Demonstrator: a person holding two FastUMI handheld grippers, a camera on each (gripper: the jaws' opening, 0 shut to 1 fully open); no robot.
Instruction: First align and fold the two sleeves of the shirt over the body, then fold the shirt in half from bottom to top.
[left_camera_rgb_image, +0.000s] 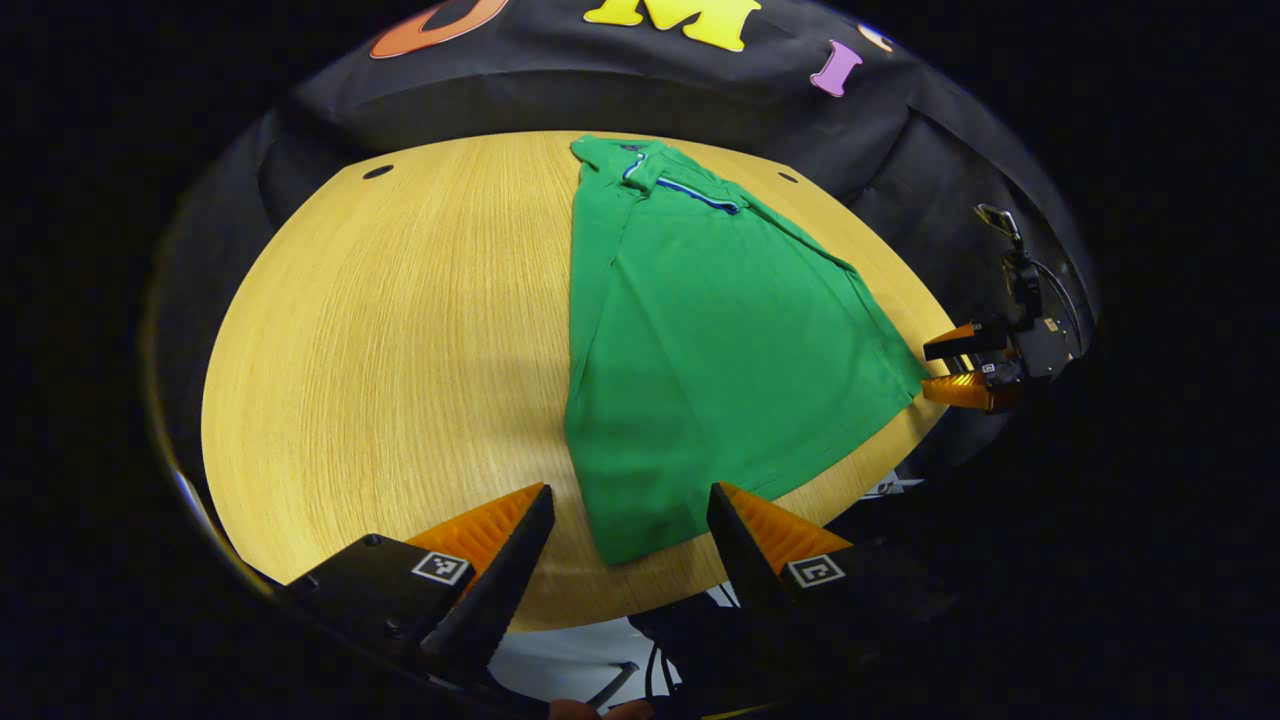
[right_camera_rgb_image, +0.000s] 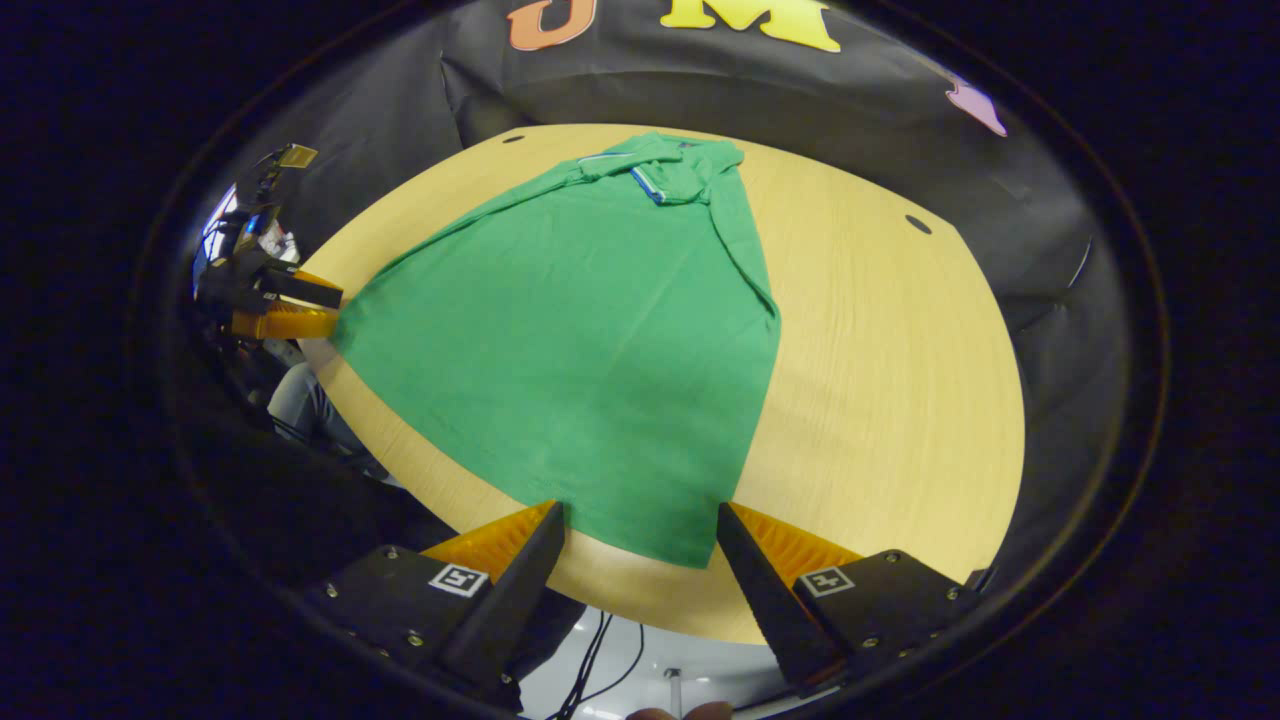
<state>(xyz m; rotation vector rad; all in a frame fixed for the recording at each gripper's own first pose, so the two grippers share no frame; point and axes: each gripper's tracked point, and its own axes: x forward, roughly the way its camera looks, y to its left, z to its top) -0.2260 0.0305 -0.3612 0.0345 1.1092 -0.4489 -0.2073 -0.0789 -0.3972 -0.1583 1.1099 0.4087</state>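
Note:
A green shirt (left_camera_rgb_image: 720, 350) (right_camera_rgb_image: 590, 340) lies flat on the wooden table (left_camera_rgb_image: 400, 350) (right_camera_rgb_image: 880, 380), collar (left_camera_rgb_image: 660, 170) (right_camera_rgb_image: 665, 165) at the far end and both sleeves folded in over the body. In the left gripper view, my left gripper (left_camera_rgb_image: 630, 490) is open at the near table edge, and one hem corner lies between its fingers. In the right gripper view, my right gripper (right_camera_rgb_image: 641, 506) is open around the other hem corner. Each view also shows the other gripper at the far hem corner: the right gripper (left_camera_rgb_image: 950, 365) and the left gripper (right_camera_rgb_image: 320, 305), jaws apart.
Bare wood stretches beside the shirt on both sides. Small dark holes (left_camera_rgb_image: 378, 172) (right_camera_rgb_image: 917, 224) sit near the table's far edge. The black cloth wall rises behind the table. Cables (right_camera_rgb_image: 590, 660) hang over a pale floor below the near table edge.

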